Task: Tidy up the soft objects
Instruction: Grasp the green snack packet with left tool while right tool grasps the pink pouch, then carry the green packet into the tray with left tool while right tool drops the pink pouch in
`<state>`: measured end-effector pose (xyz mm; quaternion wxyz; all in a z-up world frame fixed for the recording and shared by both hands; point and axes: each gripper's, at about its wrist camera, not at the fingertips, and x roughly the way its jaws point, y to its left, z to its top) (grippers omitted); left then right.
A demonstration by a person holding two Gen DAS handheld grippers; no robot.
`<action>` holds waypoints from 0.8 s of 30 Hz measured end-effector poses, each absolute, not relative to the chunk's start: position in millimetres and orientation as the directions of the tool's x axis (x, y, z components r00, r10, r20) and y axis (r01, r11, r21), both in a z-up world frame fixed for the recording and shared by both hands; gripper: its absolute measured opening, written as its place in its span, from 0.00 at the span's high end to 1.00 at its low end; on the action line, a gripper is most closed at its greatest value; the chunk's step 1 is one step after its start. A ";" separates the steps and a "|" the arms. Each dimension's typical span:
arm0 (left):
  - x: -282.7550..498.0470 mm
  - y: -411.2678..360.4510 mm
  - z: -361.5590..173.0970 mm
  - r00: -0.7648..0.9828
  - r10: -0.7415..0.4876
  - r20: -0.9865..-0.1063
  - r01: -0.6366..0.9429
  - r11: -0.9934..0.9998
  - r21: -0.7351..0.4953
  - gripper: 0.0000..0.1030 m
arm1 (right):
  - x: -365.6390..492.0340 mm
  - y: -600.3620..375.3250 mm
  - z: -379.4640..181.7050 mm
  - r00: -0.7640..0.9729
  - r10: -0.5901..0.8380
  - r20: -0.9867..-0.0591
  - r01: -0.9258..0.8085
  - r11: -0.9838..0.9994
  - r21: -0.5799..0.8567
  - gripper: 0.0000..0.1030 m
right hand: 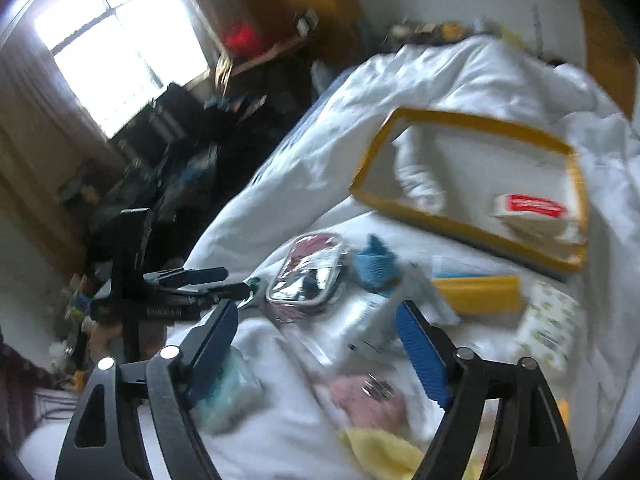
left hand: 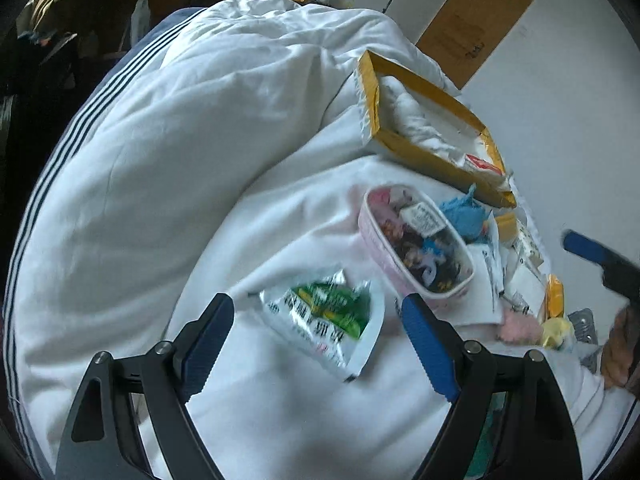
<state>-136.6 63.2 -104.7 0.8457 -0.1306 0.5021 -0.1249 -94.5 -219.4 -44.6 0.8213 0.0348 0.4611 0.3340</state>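
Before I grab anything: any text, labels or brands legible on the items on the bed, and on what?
None can be quoted.
Green-and-white foil packet: large characters, too blurred to read.
Red-and-white box in the yellow-rimmed cardboard tray: blurred.
Clear pink-edged pouch: label too small.

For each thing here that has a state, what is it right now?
Left tool: open, holding nothing, above the green-and-white packet.
Right tool: open, holding nothing.
Yellow-rimmed box: open, a red-and-white pack inside.
Pink pouch: lying flat, closed or open unclear.
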 end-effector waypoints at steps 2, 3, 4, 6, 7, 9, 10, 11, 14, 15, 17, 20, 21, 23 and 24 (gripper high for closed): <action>-140.2 62.7 -109.7 0.467 -0.345 -0.814 0.083 0.934 -0.348 0.17 | -79.2 -207.8 -54.8 0.329 0.570 -0.753 -0.500 0.781 0.373 0.18; -140.8 61.8 -112.4 0.462 -0.343 -0.818 0.084 0.935 -0.345 0.17 | -70.6 -202.0 -61.5 0.315 0.567 -0.761 -0.482 0.786 0.386 0.18; -140.7 59.8 -114.3 0.458 -0.349 -0.817 0.089 0.933 -0.349 0.17 | -62.0 -193.4 -69.6 0.283 0.567 -0.773 -0.473 0.784 0.402 0.18; -140.3 54.8 -119.2 0.443 -0.356 -0.823 0.104 0.932 -0.347 0.17 | -49.0 -182.4 -82.5 0.260 0.555 -0.790 -0.447 0.794 0.411 0.18; -139.7 54.0 -120.6 0.442 -0.357 -0.823 0.102 0.932 -0.349 0.17 | -41.3 -177.7 -90.6 0.247 0.549 -0.798 -0.423 0.802 0.421 0.18; -138.6 54.1 -125.2 0.435 -0.364 -0.824 0.095 0.928 -0.360 0.17 | -30.4 -167.3 -102.3 0.203 0.565 -0.800 -0.414 0.790 0.453 0.18; -137.8 53.8 -127.1 0.431 -0.371 -0.822 0.098 0.925 -0.366 0.17 | -26.3 -163.5 -105.9 0.195 0.568 -0.800 -0.410 0.788 0.459 0.18; -136.9 53.4 -129.4 0.430 -0.373 -0.822 0.098 0.925 -0.368 0.18 | -24.7 -159.9 -110.5 0.184 0.568 -0.802 -0.409 0.786 0.463 0.18; -132.1 55.5 -135.7 0.431 -0.366 -0.825 0.081 0.926 -0.368 0.35 | -24.5 -152.5 -127.6 0.153 0.544 -0.825 -0.391 0.800 0.455 0.18; -129.7 56.7 -138.8 0.430 -0.361 -0.827 0.071 0.927 -0.368 0.36 | -23.8 -152.0 -132.2 0.146 0.536 -0.831 -0.387 0.804 0.451 0.18; -126.9 61.1 -142.2 0.430 -0.372 -0.822 0.060 0.921 -0.385 0.42 | -24.3 -149.1 -135.8 0.158 0.517 -0.841 -0.384 0.817 0.430 0.18; -126.6 65.4 -140.3 0.442 -0.380 -0.812 0.056 0.916 -0.398 0.59 | -22.9 -150.6 -135.0 0.181 0.513 -0.839 -0.377 0.824 0.423 0.23; -127.4 65.9 -138.2 0.451 -0.377 -0.809 0.058 0.917 -0.395 0.68 | -23.4 -151.7 -136.1 0.192 0.500 -0.844 -0.371 0.833 0.409 0.35; -129.4 65.4 -134.2 0.456 -0.370 -0.809 0.072 0.922 -0.381 0.72 | -23.8 -156.1 -138.5 0.196 0.498 -0.845 -0.366 0.836 0.408 0.47; -129.9 64.5 -132.6 0.460 -0.366 -0.809 0.077 0.924 -0.374 0.72 | -24.0 -156.4 -139.1 0.200 0.493 -0.847 -0.367 0.839 0.402 0.51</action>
